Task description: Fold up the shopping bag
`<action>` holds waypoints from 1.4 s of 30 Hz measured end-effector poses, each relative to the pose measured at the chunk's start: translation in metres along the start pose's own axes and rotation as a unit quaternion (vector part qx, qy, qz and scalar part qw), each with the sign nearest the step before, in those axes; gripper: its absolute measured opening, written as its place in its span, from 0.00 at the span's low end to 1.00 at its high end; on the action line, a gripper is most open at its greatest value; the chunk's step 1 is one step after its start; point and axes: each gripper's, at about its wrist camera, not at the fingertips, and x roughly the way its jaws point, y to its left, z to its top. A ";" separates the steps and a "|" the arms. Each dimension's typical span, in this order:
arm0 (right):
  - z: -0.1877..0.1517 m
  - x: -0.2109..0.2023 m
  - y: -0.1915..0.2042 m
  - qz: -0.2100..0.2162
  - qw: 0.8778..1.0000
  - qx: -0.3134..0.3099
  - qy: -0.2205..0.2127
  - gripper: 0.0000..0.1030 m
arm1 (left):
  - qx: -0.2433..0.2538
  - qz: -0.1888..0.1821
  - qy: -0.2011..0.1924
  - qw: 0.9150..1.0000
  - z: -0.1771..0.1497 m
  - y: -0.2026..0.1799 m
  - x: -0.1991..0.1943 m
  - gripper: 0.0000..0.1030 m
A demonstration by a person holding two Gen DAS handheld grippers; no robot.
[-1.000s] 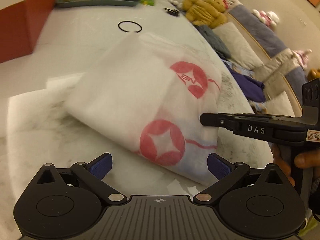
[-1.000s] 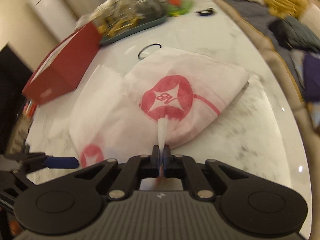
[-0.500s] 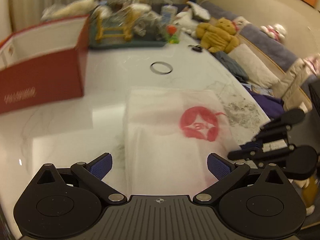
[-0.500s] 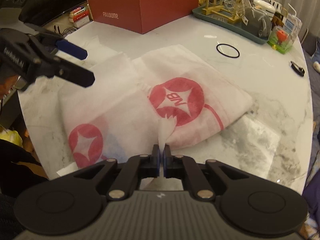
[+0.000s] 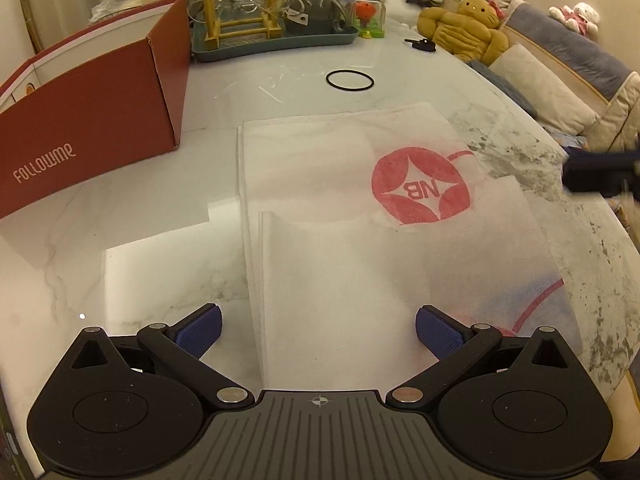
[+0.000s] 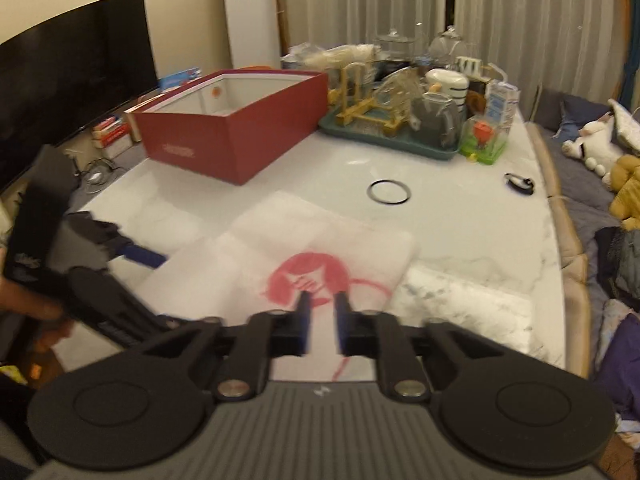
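Left wrist view: the left gripper (image 5: 318, 330) hangs jaws wide and empty over the near end of the white bag (image 5: 360, 216), folded flat on the marble table (image 5: 140, 208), with a red box (image 5: 92, 120), a tray (image 5: 276, 42), a black ring (image 5: 350, 80) and a sofa (image 5: 560, 60) beyond. Right wrist view, blurred: the right gripper (image 6: 320, 316) is just opening, nothing between its jaws, the bag (image 6: 280, 256) below it, curtains (image 6: 400, 0) and a dark screen (image 6: 72, 68) behind.
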 end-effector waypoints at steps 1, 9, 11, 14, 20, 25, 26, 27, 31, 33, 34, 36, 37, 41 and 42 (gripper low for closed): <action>-0.003 0.005 0.007 0.000 1.000 -0.014 0.019 0.06 | 0.000 0.000 0.000 1.000 0.000 0.000 0.000 1.00; -0.025 0.057 0.038 -0.049 0.995 -0.031 0.078 0.06 | 0.025 0.002 -0.084 0.996 0.002 0.006 -0.050 1.00; -0.023 0.059 0.041 -0.038 0.996 -0.042 0.075 0.06 | 0.053 -0.027 -0.112 0.992 0.006 -0.001 -0.057 1.00; -0.018 0.062 0.039 -0.023 0.996 -0.044 0.075 0.06 | 0.093 -0.049 -0.096 0.990 0.008 -0.012 -0.045 1.00; -0.012 0.059 0.031 -0.028 0.996 -0.014 0.082 0.11 | 0.096 -0.054 -0.030 0.993 -0.004 -0.010 -0.013 1.00; -0.022 0.045 0.027 -0.050 0.995 0.012 0.086 0.11 | 0.081 -0.057 -0.037 0.994 -0.008 -0.005 -0.012 1.00; -0.026 0.044 0.024 -0.055 0.995 0.019 0.087 0.13 | 0.081 -0.057 -0.038 0.994 -0.008 -0.005 -0.011 1.00; -0.029 0.044 0.020 -0.059 0.994 0.026 0.088 0.14 | 0.081 -0.056 -0.038 0.994 -0.008 -0.005 -0.011 1.00; -0.026 0.032 0.016 -0.060 0.994 0.062 0.072 0.17 | 0.080 -0.056 -0.040 0.994 -0.010 -0.005 -0.011 1.00; -0.025 0.029 0.023 -0.040 0.996 0.049 0.058 0.17 | 0.078 -0.055 -0.039 0.995 -0.010 -0.006 -0.011 1.00; -0.024 0.028 0.028 -0.028 0.997 0.038 0.054 0.17 | 0.078 -0.054 -0.039 0.995 -0.010 -0.006 -0.011 1.00; -0.026 0.038 0.035 -0.014 0.997 0.014 0.078 0.16 | 0.077 -0.055 -0.037 0.995 -0.010 -0.006 -0.011 1.00; -0.029 0.043 0.038 -0.014 0.996 0.004 0.091 0.17 | 0.077 -0.055 -0.036 0.995 -0.009 -0.005 -0.011 1.00; -0.029 0.036 0.041 -0.008 0.996 -0.024 0.088 0.20 | 0.075 -0.056 -0.035 0.995 -0.009 -0.005 -0.012 1.00; -0.028 0.030 0.043 0.000 0.996 -0.037 0.084 0.23 | 0.075 -0.056 -0.035 0.995 -0.009 -0.005 -0.012 1.00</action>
